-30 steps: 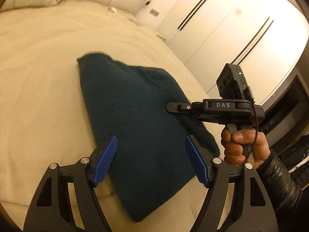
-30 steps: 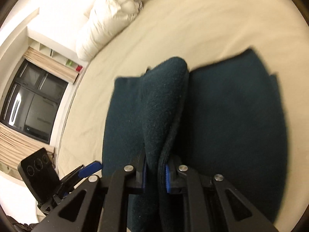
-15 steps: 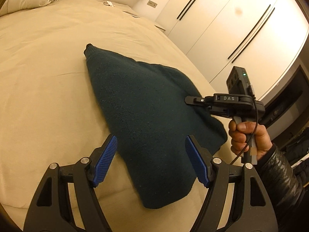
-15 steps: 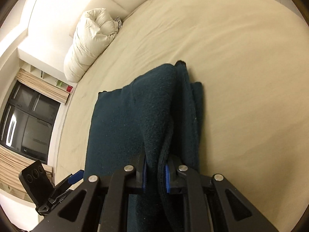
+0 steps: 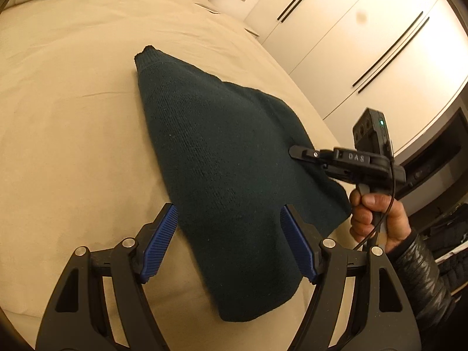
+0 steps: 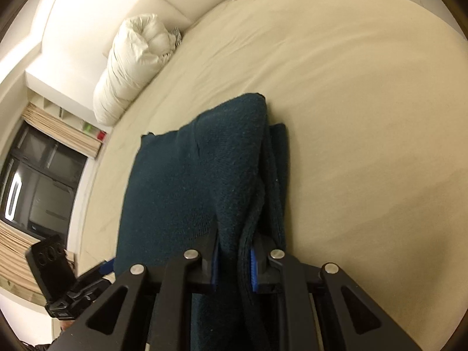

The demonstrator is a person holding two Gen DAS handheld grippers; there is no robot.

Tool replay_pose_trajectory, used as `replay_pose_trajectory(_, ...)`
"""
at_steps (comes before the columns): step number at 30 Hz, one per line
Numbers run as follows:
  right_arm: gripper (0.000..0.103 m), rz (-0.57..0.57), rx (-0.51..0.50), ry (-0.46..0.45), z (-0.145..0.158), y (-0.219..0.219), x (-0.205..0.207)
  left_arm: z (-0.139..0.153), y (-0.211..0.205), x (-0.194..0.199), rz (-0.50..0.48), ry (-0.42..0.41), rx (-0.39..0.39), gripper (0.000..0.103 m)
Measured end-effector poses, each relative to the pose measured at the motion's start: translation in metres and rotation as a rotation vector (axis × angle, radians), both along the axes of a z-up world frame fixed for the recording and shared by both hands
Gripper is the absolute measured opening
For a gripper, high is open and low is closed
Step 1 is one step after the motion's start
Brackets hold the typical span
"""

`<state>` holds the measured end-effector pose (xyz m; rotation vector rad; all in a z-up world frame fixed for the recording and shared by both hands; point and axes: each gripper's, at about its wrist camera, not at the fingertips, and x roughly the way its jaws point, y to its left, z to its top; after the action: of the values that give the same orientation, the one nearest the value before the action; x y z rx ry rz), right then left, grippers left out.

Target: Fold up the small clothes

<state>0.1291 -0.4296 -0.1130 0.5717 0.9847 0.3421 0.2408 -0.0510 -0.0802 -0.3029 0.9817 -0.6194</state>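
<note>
While the knit (image 5: 228, 175) is lying on the bed (image 5: 73, 117), both grippers are staying close to it.

Knit: a dark teal knitted piece, folded over itself, is lying on the cream bed sheet; one narrow end is pointing toward the pillow (image 6: 131, 64), the wide end is lying near the bed edge.

Fold: in the right wrist view a raised ridge of the knit (image 6: 234, 161) is running from the jaws away over the flat lower layer; the lower layer is showing on both sides of the ridge.

Right gripper (image 5: 295, 152): its jaws are nearly together and are clamping a fold of the knit; the blue pads (image 6: 254, 269) are pressing the cloth from both sides.

Right hand (image 5: 377, 216): it is holding the grip of this gripper, and a dark shiny sleeve (image 5: 424, 278) is covering the wrist.

Left gripper (image 5: 229, 242): its jaws are standing wide apart, and the pads are not pressing on anything; it is hanging over the wide end of the knit, which is showing between the two pads.

Bed: only the knit and the white pillow are lying on the sheet in clear view; some small pale things near the headboard are too small to tell.

Containers: a dark open compartment (image 5: 433, 152) is showing beside the white wardrobe (image 5: 351, 44); what is in it I cannot tell.
</note>
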Motion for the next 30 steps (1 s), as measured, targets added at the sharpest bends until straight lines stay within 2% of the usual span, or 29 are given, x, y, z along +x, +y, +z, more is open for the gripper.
replay_pose_trajectory(3, 0.019, -0.011, 0.005, -0.009, 0.003, -0.005, -0.012, -0.003, 0.009, 0.01, 0.032, 0.015, -0.01, 0.072)
replay_pose_trajectory(6, 0.034, -0.053, -0.004, -0.006, 0.012, -0.013, -0.023, -0.01, 0.017, 0.025, 0.063, 0.039, -0.022, 0.072)
replay_pose_trajectory(8, 0.056, -0.095, -0.035, -0.015, 0.02, -0.017, -0.031, -0.013, 0.02, 0.033, 0.076, 0.056, -0.032, 0.072)
replay_pose_trajectory(10, 0.064, -0.103, -0.05, -0.026, 0.026, -0.017, -0.033, -0.016, 0.022, 0.041, 0.084, 0.071, -0.04, 0.072)
replay_pose_trajectory(13, 0.067, -0.061, -0.021, 0.002, 0.022, -0.012, -0.024, -0.025, 0.018, 0.054, 0.067, 0.106, -0.04, 0.072)
replay_pose_trajectory(15, 0.067, -0.043, -0.011, 0.046, 0.012, -0.007, -0.015, -0.035, 0.014, 0.063, 0.053, 0.153, -0.059, 0.072)
replay_pose_trajectory(20, 0.066, -0.024, 0.074, 0.068, -0.009, -0.004, 0.0, -0.055, 0.012, 0.079, 0.051, 0.235, -0.104, 0.072)
replay_pose_trajectory(21, 0.063, -0.026, 0.085, 0.065, -0.009, -0.004, 0.001, -0.058, 0.011, 0.083, 0.051, 0.242, -0.113, 0.072)
replay_pose_trajectory(22, 0.054, -0.02, 0.094, 0.066, -0.01, -0.002, 0.004, -0.06, 0.011, 0.086, 0.051, 0.246, -0.117, 0.072)
replay_pose_trajectory(24, 0.044, -0.005, 0.05, 0.076, -0.01, 0.005, 0.007, -0.06, 0.009, 0.088, 0.049, 0.25, -0.116, 0.071)
replay_pose_trajectory(26, 0.036, 0.012, 0.019, 0.073, -0.008, 0.011, 0.007, -0.056, 0.007, 0.088, 0.036, 0.25, -0.098, 0.061)
replay_pose_trajectory(28, 0.032, 0.008, -0.021, 0.073, -0.005, 0.018, 0.007, -0.057, 0.008, 0.088, 0.029, 0.252, -0.101, 0.049)
replay_pose_trajectory(30, 0.029, 0.0, -0.066, 0.062, 0.002, 0.027, 0.005, -0.05, 0.009, 0.087, 0.025, 0.245, -0.105, 0.044)
